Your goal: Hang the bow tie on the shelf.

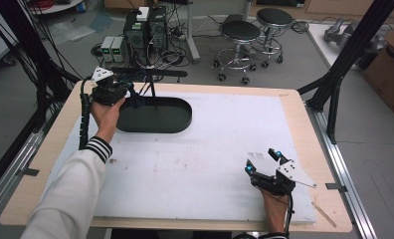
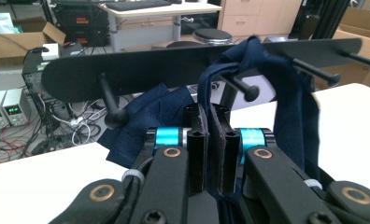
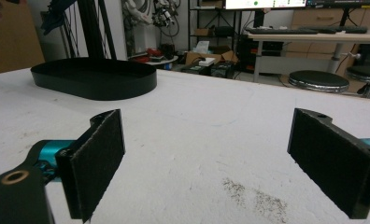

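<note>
The left tool (image 1: 128, 92) is at the far left part of the tabletop (image 1: 210, 149), above the left end of the black oval tray (image 1: 155, 115), close to the tabletop's left and far edges. Its jaws are pressed together on a dark blue cloth (image 2: 293, 107), which hangs over a peg (image 2: 241, 87) of the black rack (image 2: 141, 70) standing at the tray. More of the cloth is bunched below the rack bar, just behind the jaws. Whether anything lies inside the tray cannot be told. The right tool (image 1: 262, 162) rests near the near right corner with its jaws wide apart and nothing between them. Between the two tools the white surface is a wide free area.
</note>
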Demonstrator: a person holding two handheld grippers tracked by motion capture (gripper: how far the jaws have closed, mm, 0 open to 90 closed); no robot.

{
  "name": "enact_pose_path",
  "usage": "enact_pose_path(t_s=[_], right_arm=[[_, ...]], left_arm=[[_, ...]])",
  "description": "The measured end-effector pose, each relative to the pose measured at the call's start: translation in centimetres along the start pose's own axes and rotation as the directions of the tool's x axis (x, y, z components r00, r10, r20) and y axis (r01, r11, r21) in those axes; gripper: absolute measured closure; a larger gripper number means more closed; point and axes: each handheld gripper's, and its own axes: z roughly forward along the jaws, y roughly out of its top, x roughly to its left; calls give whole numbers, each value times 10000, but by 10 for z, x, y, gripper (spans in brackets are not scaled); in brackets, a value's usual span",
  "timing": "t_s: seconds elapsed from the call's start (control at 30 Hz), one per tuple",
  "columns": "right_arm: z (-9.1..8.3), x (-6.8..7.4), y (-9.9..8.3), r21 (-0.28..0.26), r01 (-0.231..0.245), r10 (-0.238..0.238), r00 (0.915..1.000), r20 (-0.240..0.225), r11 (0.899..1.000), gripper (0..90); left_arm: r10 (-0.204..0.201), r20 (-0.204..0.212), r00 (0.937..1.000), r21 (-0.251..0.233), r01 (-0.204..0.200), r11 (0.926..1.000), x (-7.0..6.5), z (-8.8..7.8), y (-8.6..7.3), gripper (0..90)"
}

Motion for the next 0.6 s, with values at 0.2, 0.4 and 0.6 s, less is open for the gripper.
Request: enact_pose_path(t_s=[0.2, 0.4, 0.6], right_arm=[[0, 0, 0, -14, 15, -15, 10000, 5, 10000, 101], [0, 0, 0, -10, 12, -12, 10000, 4, 10000, 101], [0, 0, 0, -9, 22, -22, 10000, 20, 10000, 101]], left_arm=[[184, -75, 9998, 100, -183, 9998, -2, 6, -4, 855], [164, -41, 9999, 294, -163, 9994, 0, 10, -8, 850], [199, 22, 9998, 12, -199, 9998, -2, 6, -5, 850]])
